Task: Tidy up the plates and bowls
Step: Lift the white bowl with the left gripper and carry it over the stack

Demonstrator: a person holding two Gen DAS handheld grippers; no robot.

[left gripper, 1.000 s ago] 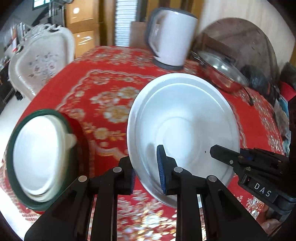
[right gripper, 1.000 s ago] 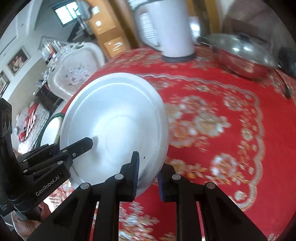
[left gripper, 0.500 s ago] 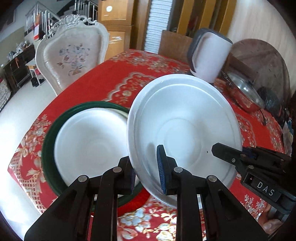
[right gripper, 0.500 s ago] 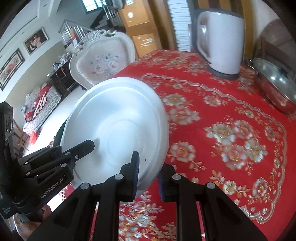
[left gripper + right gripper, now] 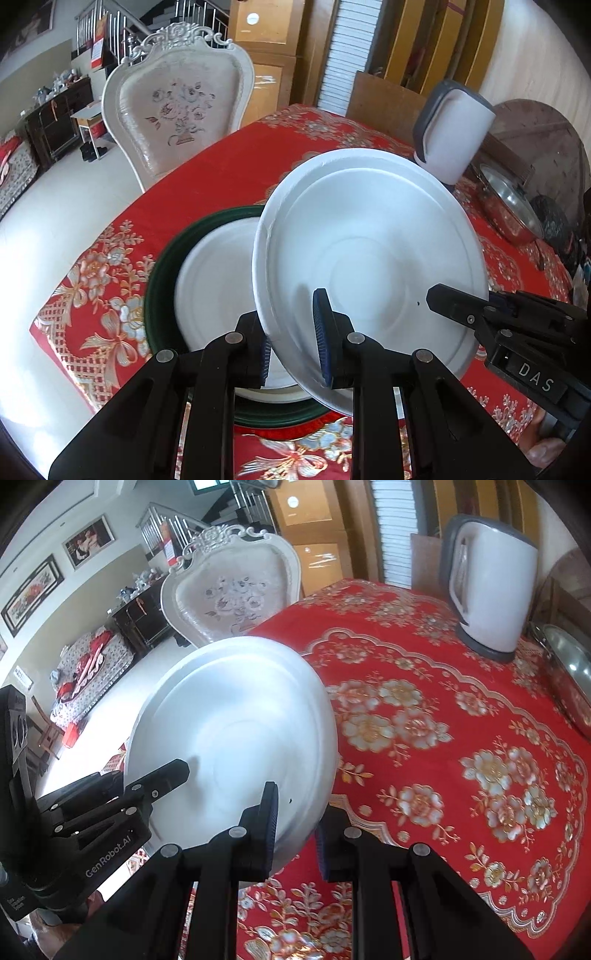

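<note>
step: carrying white plate (image 5: 369, 258) to stack (image 5: 218, 280) near table's left edge | left hand-held gripper (image 5: 291, 336), right hand-held gripper (image 5: 295, 830): both pinching plate rim | next: level, lower onto stack

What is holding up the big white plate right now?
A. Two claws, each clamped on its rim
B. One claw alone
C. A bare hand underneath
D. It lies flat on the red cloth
A: the left claw pinches the near rim of the white plate, and the right claw pinches its rim further along, so the plate hangs tilted above the red tablecloth.
</note>
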